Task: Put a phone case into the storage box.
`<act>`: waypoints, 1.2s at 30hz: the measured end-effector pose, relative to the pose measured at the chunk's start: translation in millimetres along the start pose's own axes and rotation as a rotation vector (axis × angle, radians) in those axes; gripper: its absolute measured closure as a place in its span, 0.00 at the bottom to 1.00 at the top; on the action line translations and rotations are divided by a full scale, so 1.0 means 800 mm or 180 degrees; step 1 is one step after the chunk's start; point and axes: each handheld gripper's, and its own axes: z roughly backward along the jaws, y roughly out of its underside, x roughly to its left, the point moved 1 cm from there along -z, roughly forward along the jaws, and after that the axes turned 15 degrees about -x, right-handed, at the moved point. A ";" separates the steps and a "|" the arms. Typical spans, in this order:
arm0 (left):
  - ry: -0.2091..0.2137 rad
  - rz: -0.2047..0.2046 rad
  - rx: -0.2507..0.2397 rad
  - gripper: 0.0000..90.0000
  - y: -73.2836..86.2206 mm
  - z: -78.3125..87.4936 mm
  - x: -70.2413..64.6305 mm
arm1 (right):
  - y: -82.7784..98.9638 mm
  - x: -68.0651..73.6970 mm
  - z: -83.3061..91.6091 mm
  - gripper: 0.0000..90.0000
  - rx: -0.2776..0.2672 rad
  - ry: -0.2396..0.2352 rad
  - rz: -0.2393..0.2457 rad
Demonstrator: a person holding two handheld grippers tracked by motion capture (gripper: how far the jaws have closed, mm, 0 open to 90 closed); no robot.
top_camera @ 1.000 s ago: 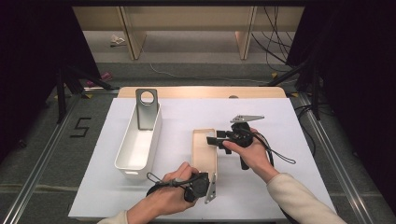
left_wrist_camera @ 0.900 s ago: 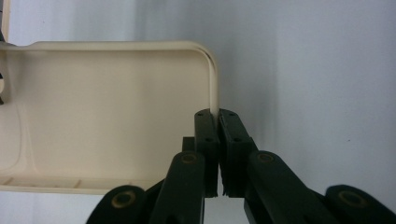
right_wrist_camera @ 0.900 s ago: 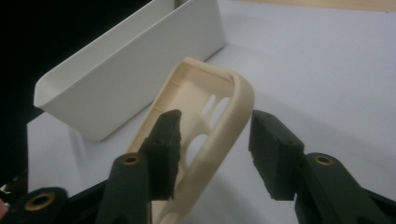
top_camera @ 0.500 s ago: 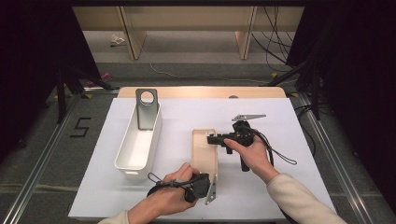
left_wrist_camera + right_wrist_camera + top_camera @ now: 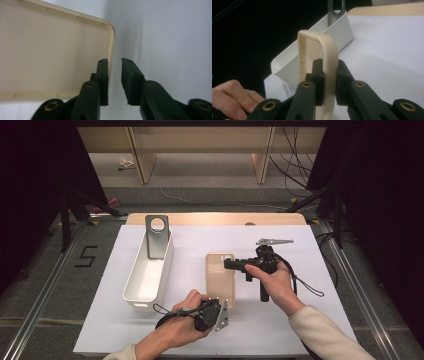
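Observation:
A beige phone case (image 5: 219, 279) lies hollow side up in the middle of the white table. My right gripper (image 5: 231, 265) reaches in from the right, and its jaws have just been closing. In the right gripper view they pinch the case (image 5: 329, 47) by its rim, so my right gripper (image 5: 328, 61) is shut on it. My left gripper (image 5: 223, 306) sits at the case's near end, and its jaws have just been opening. In the left gripper view my left gripper (image 5: 115, 61) stands open, with the case (image 5: 50, 50) rim beside the left jaw and untouched by the pads.
A long white bin (image 5: 147, 275) lies left of the case, with a grey metal bracket (image 5: 157, 237) with a round hole standing at its far end. The bin (image 5: 294, 57) and a hand (image 5: 232, 97) appear behind the case in the right gripper view. The table edge is near my left hand.
My right gripper's jaws have closed onto the case's rim near its far right corner. The left hand has stayed at the case's near end.

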 end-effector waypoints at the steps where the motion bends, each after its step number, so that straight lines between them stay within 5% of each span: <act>1: -0.0021 0.0089 -0.0090 0.76 0.000 0.003 0.003 | -0.003 0.000 0.002 0.90 -0.0023 0.0036 0.0065; 4: -0.0108 0.0410 -0.0369 0.65 0.000 0.011 0.011 | -0.009 -0.003 0.010 0.90 -0.0115 0.0059 0.0123; 7: -0.0314 0.0599 -0.0555 0.49 0.001 0.016 0.020 | -0.013 -0.006 0.016 0.90 -0.0181 0.0094 0.0214; 12: -0.0477 0.1055 -0.0723 0.25 0.010 0.021 0.034 | -0.014 -0.011 0.022 0.90 -0.0246 0.0115 0.0304; 21: -0.0597 0.1781 -0.1010 0.02 0.027 0.028 0.055 | -0.007 -0.010 0.027 0.90 -0.0225 0.0098 0.0410; 36: -0.0727 0.2533 -0.1385 0.06 0.035 0.036 0.076 | 0.004 0.005 0.039 0.90 -0.0253 -0.0030 0.0552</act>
